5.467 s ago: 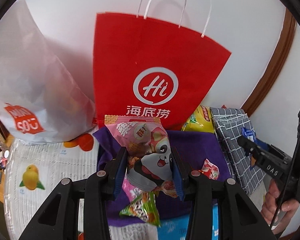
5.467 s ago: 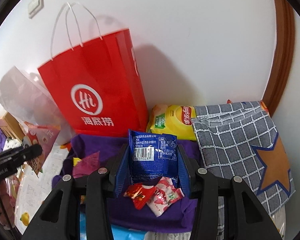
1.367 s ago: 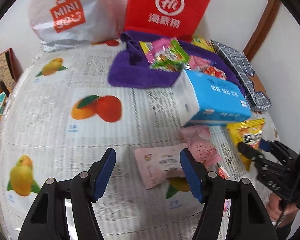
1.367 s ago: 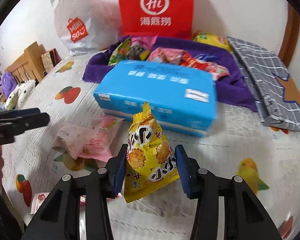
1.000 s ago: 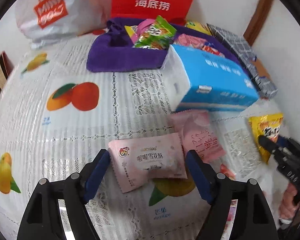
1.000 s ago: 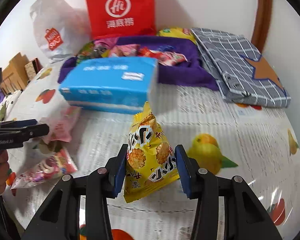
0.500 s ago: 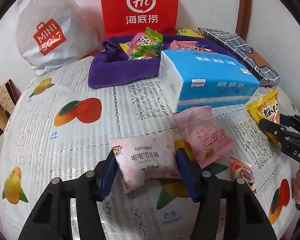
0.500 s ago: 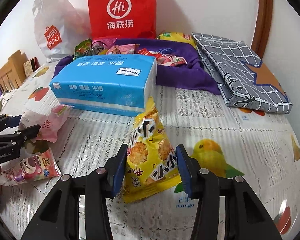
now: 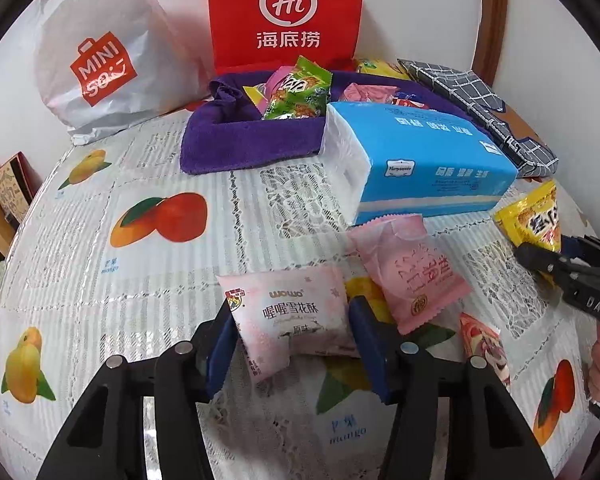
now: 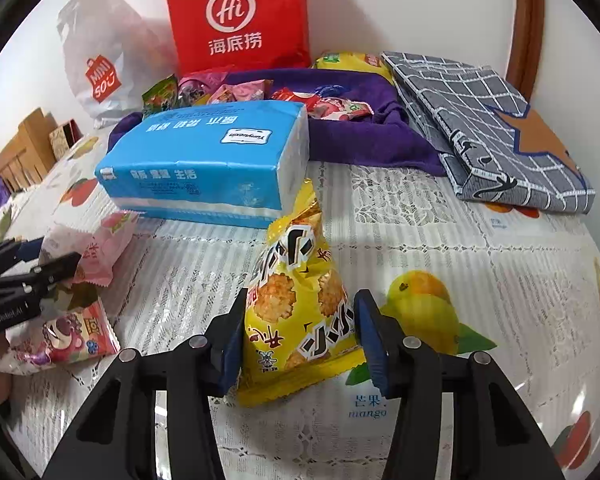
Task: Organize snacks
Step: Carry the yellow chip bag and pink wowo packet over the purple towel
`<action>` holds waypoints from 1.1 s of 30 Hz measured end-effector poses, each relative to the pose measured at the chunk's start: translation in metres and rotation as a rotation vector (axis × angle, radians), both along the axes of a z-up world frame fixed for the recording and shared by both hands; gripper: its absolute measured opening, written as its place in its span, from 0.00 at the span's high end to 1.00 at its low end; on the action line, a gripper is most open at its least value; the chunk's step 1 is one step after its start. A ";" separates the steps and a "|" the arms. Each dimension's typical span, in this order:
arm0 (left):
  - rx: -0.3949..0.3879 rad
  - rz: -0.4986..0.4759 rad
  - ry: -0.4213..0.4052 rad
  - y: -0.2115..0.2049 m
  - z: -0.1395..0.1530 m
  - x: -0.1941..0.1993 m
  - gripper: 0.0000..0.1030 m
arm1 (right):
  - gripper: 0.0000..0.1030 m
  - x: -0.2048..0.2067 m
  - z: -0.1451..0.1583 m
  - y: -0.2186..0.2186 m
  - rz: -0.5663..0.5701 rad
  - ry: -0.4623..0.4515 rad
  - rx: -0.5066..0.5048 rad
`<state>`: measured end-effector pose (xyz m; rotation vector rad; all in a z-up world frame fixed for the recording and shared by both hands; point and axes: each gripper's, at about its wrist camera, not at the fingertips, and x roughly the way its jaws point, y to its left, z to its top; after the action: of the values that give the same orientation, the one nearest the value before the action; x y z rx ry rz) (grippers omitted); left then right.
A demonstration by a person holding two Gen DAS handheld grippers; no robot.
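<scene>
A pale pink snack packet [image 9: 288, 312] sits between the blue pads of my left gripper [image 9: 292, 328]. The jaws are closing and both pads press its sides, just above the fruit-print tablecloth [image 9: 148, 280]. My right gripper [image 10: 300, 328] is shut on a yellow cracker bag [image 10: 296, 280], which leans left with its bottom edge near the cloth. That bag [image 9: 534, 220] and the right gripper [image 9: 548, 248] show at the right of the left wrist view. The left gripper [image 10: 40, 256] appears at the left edge of the right wrist view. Several snacks lie on a purple cloth [image 9: 236, 140] at the back.
A blue tissue pack [image 9: 428, 152] lies in front of the purple cloth. A second pink packet [image 9: 416, 276] and a strawberry-bear packet [image 10: 64, 336] lie loose nearby. A red paper bag [image 9: 284, 12] and a white plastic bag [image 9: 100, 60] stand at the wall. A grey checked pouch [image 10: 484, 120] is at the right.
My left jaws have narrowed from wide open onto the pale pink packet. In the right gripper the yellow bag has tipped to the left and come down toward the tablecloth.
</scene>
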<state>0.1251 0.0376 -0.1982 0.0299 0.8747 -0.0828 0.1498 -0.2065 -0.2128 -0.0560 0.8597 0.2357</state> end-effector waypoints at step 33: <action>-0.165 -0.035 -0.094 -0.017 0.136 0.029 0.50 | 0.53 0.012 0.134 0.002 0.001 -0.144 0.085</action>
<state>0.1541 0.0202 -0.0625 -0.1041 0.7717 -0.1846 0.1615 -0.2048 -0.0790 0.0057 0.7061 0.2658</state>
